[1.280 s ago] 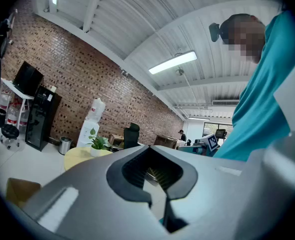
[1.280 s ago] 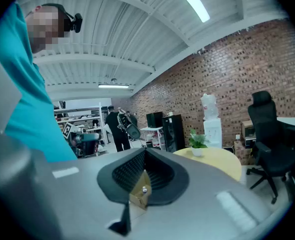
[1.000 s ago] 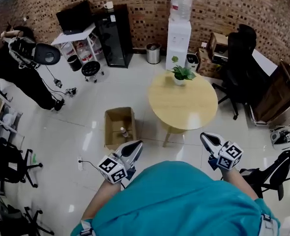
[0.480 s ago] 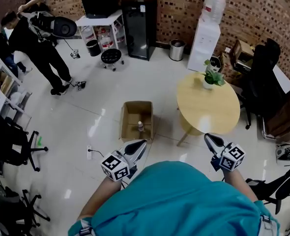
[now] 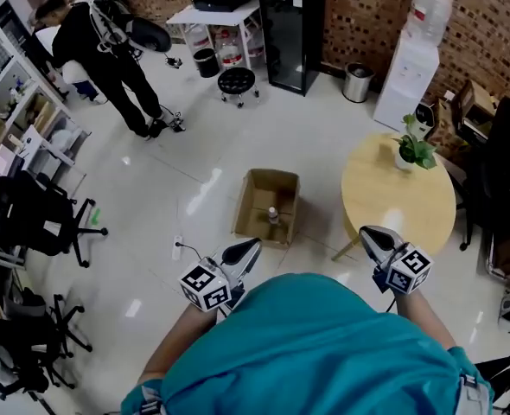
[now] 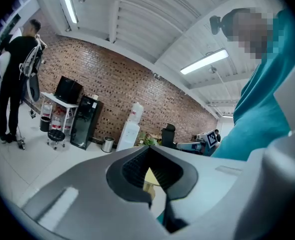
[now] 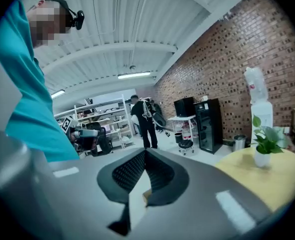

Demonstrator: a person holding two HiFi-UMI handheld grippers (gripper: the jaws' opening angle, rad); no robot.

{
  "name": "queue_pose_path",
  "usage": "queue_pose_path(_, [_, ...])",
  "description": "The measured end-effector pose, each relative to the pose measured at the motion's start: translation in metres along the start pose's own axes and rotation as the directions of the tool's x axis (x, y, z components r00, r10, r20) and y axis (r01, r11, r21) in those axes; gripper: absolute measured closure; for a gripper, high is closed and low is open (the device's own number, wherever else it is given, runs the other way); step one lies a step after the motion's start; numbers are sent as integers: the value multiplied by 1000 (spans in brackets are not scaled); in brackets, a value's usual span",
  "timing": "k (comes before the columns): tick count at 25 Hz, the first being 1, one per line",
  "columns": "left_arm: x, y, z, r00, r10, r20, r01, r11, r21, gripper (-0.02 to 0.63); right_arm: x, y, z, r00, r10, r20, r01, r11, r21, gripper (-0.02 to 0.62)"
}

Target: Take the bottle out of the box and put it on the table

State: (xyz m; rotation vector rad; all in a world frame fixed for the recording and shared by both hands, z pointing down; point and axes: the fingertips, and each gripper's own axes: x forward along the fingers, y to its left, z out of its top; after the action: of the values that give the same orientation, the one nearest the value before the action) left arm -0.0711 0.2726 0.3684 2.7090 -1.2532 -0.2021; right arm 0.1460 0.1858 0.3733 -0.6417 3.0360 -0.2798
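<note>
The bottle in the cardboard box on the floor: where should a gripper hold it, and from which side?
Probably by the neck or upper body, coming down from above. The bottle seems to stand upright inside the open-topped box, whose walls rise around it and block a level approach, so only its top is free.

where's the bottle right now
In the head view the bottle stands inside the open cardboard box on the floor, near centre, just left of the round yellow table.
</note>
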Motion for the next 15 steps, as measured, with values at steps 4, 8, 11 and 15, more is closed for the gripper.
queue_pose_path(4, [55,5,-15,993,116,-1,-116,993,-10,606,4,-63,-1,990,141,16,-140,990,-35,594])
queue_pose_path(8, [108,35,-13,979,204,-14,-204,978,-53,606,33,-127,10,976,218,-22,-220,973,-76,594])
queue_pose_path(11, [128,70,-24,974,221,-42,-223,974,-50,606,70,-153,-9,966,249,-70,-255,963,-84,594])
queue_pose_path(15, [109,136,-17,974,219,-58,-223,973,-65,604,139,-147,-22,961,244,-133,-254,965,-66,594])
